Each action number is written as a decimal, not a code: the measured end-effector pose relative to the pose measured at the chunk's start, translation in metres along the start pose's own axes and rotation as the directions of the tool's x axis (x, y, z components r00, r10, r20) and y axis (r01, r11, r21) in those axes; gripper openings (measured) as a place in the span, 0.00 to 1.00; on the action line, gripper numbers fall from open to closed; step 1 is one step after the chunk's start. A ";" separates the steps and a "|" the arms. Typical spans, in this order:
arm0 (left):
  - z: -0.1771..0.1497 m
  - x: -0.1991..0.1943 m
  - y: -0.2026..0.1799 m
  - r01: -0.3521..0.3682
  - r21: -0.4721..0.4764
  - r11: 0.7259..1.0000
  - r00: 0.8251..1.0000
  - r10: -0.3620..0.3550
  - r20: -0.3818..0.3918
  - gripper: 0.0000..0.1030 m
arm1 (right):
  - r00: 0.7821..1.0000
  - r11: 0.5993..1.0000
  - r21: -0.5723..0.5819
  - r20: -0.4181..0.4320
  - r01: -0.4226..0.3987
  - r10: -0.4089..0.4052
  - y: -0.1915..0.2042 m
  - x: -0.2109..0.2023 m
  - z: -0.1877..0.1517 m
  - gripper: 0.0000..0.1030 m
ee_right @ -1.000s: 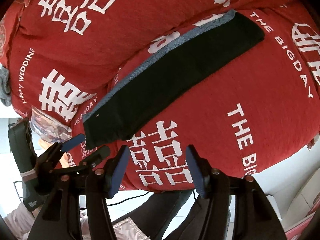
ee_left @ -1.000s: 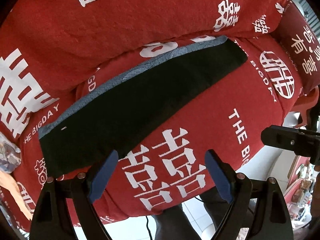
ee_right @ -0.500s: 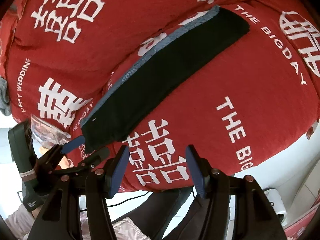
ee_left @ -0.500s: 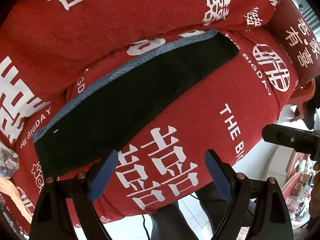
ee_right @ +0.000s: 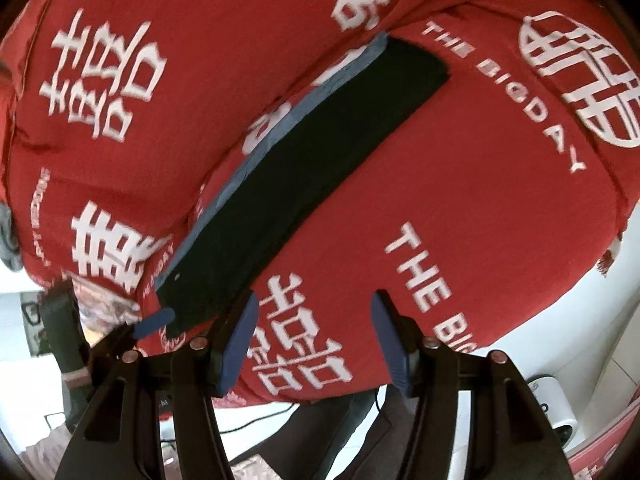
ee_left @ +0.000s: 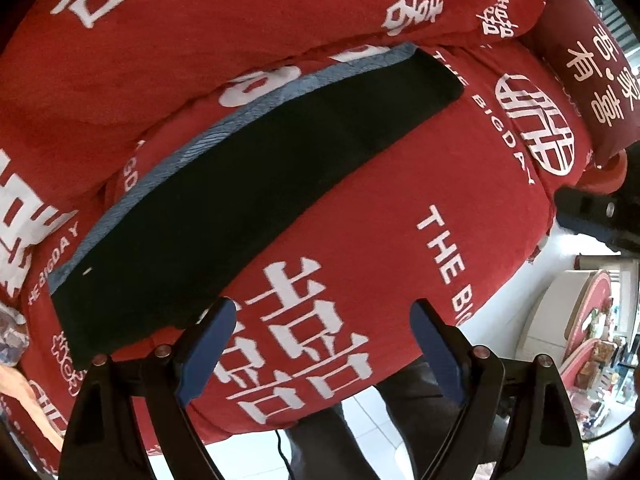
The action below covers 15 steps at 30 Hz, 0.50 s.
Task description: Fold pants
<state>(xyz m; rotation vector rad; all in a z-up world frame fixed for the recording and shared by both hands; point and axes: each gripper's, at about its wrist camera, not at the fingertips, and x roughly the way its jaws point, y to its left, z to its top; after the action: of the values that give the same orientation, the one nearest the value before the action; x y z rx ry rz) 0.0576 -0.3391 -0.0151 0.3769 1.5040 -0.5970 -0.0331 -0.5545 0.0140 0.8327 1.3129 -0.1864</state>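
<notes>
The black pants (ee_left: pixel 248 200) lie folded into one long strip across the red seat cushion (ee_left: pixel 400 208), with a blue-grey layer (ee_left: pixel 224 132) showing along the far edge. My left gripper (ee_left: pixel 320 312) hangs open over the cushion's front. Its left finger is just off the strip's near left end, and nothing is between its pads. In the right wrist view the pants (ee_right: pixel 304 172) run diagonally. My right gripper (ee_right: pixel 316 300) is open above the white lettering, near that same end. The left gripper's blue finger (ee_right: pixel 154 322) shows beside it.
A red back cushion (ee_left: pixel 200 40) rises behind the seat and a red pillow (ee_left: pixel 592 60) lies at the right end. Below the cushion's edge are white floor, a person's dark trouser legs (ee_left: pixel 320 448), a cable and a white device (ee_right: pixel 556 412).
Both grippers have slid to the right along the cushion's front, so the pants have drifted left in both views. The jaws' openings are unchanged, and the pants have not moved.
</notes>
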 end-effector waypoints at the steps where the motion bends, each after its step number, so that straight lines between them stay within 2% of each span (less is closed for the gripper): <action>1: 0.003 0.002 -0.004 0.004 0.003 1.000 1.000 -0.004 -0.002 0.87 | 1.000 1.000 0.009 0.010 0.003 -0.003 -0.005 -0.003 0.004 0.60; 15: 0.041 0.030 -0.029 -0.008 -0.022 1.000 1.000 0.008 0.001 0.87 | 0.992 0.997 0.066 0.117 0.038 -0.046 -0.062 -0.038 0.068 0.60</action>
<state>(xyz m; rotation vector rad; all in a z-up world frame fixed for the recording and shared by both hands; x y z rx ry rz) 0.0732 -0.3899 -0.0386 0.3659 1.5060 -0.5740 -0.0260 -0.6538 0.0225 0.8357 1.2185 -0.3081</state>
